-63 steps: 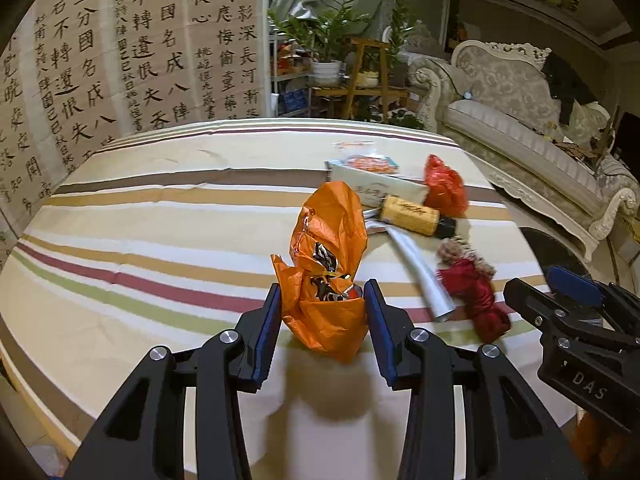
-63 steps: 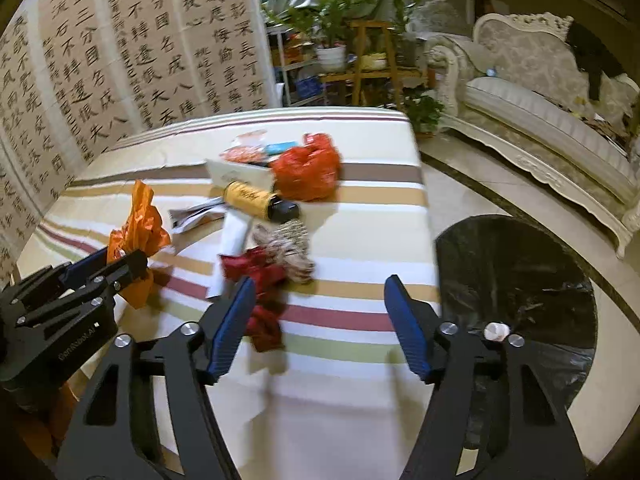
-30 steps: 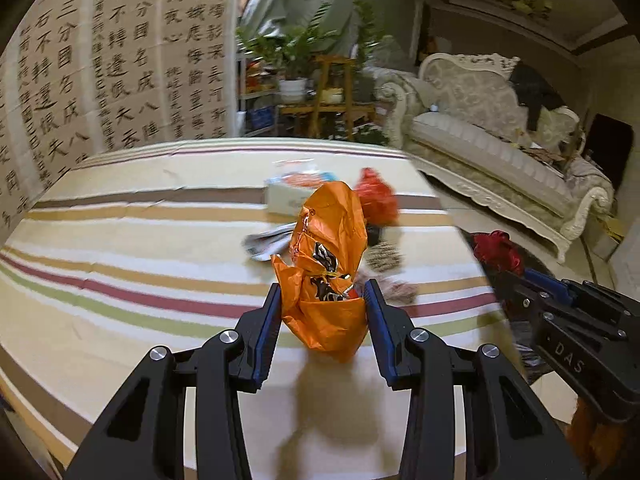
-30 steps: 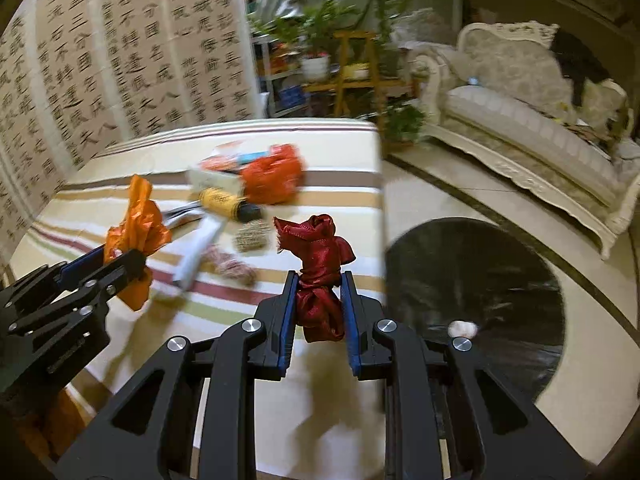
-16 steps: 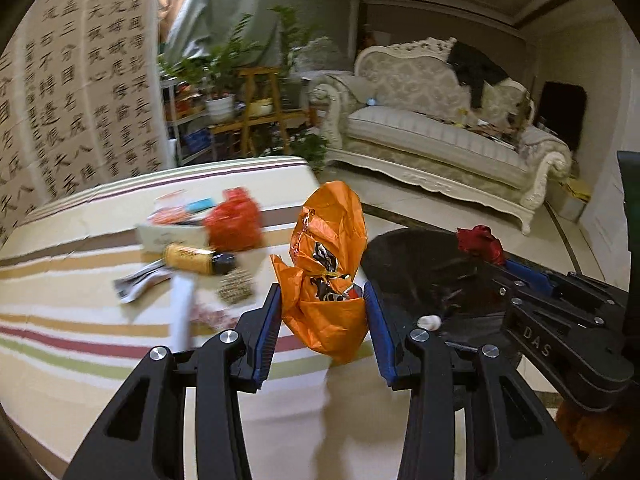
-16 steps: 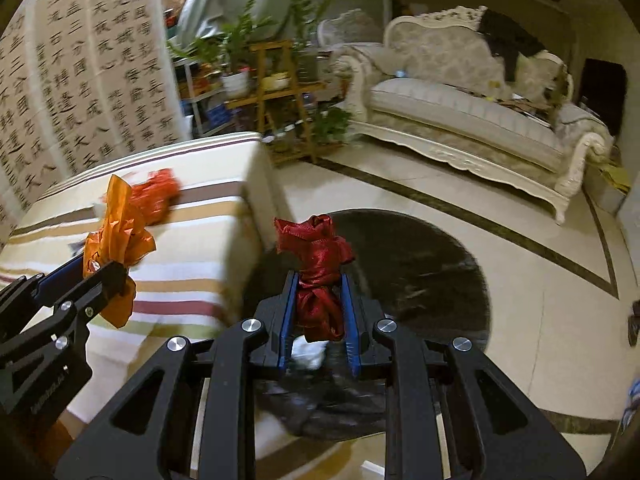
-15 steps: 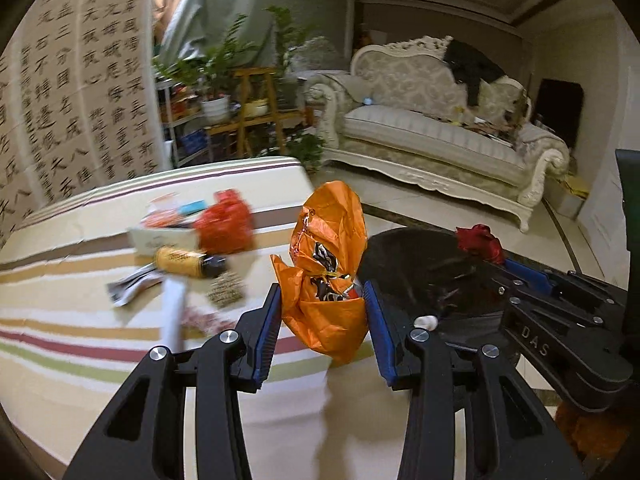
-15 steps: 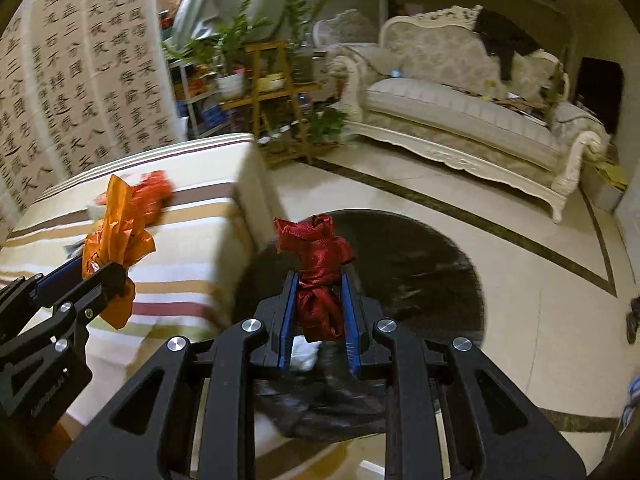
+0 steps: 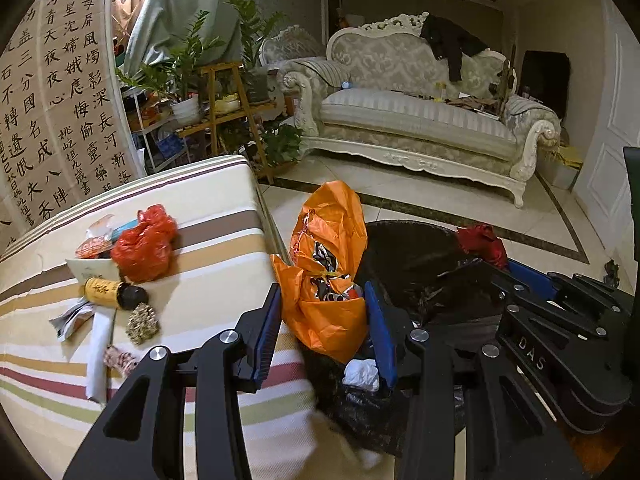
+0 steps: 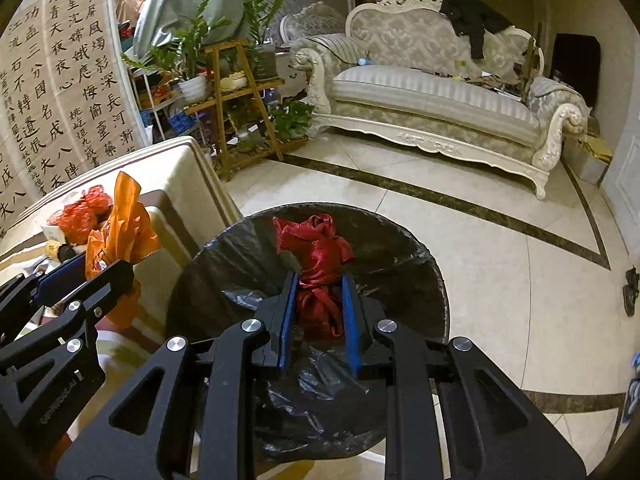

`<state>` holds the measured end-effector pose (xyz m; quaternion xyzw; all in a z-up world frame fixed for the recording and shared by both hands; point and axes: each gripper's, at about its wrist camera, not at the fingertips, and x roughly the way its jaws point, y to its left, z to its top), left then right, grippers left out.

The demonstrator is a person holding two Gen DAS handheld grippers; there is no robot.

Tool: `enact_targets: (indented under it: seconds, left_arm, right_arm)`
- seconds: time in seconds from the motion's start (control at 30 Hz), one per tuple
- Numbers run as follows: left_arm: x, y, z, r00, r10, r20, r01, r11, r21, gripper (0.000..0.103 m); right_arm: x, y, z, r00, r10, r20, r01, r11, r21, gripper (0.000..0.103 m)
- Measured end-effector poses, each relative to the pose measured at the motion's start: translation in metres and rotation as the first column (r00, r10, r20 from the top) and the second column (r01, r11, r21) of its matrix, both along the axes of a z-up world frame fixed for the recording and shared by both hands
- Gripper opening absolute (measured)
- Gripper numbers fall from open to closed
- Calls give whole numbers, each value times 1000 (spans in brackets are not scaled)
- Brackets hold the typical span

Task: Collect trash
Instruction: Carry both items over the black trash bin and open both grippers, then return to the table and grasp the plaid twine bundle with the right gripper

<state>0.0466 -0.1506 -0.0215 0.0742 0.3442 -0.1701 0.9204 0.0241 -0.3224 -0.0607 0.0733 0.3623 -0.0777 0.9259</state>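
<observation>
1. L gripper (image 9: 324,328) clamped on orange bag (image 9: 328,276), held at table (image 9: 224,248) edge beside black-lined bin (image 9: 404,256).
2. R gripper (image 10: 318,316) pinching red cloth wad (image 10: 316,252) over bin mouth (image 10: 384,240).
3. White scrap (image 9: 362,374) prob. inside bin; view partly blocked.

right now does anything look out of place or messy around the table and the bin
Yes: a loose pile of litter sits near the striped table's edge, including a crumpled red plastic bag and a yellow-labelled dark bottle lying on its side. A white wad lies in the black-lined bin. Nothing looks spilled or broken.
</observation>
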Motion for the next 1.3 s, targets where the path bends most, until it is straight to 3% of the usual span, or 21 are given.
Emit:
enact_targets:
  seconds: [0.17,0.23,0.43,0.7,0.9,1.3]
  left_arm:
    - [6,-5,-3,1000,11,-19,-11,1000,0,52]
    - [7,-5,-2,1000,20,-15,-20,1000,0,65]
    - [6,-1,0,999,36,-6,-36,999,-5,73]
    - [0,19,6,997,80,1,-80,997,-16,76]
    - [-1,46,10,990,138,5,-138,990,-9,76]
    - [-8,121,11,962,272,-11,-272,962,-4,76]
  right_arm:
    - [5,-9,-5,1000,-19,-3,19,1000,12,28]
    - [4,-11,-4,1000,-31,3,31,999,11,42]
    - [2,-16,-3,999,-49,10,48,999,15,43]
    - [-1,-7,5,999,-37,23,37,999,16,52]
    - [1,12,8,1000,5,25,-6,1000,24,52]
    - [8,83,12,984,178,17,-178,983,36,52]
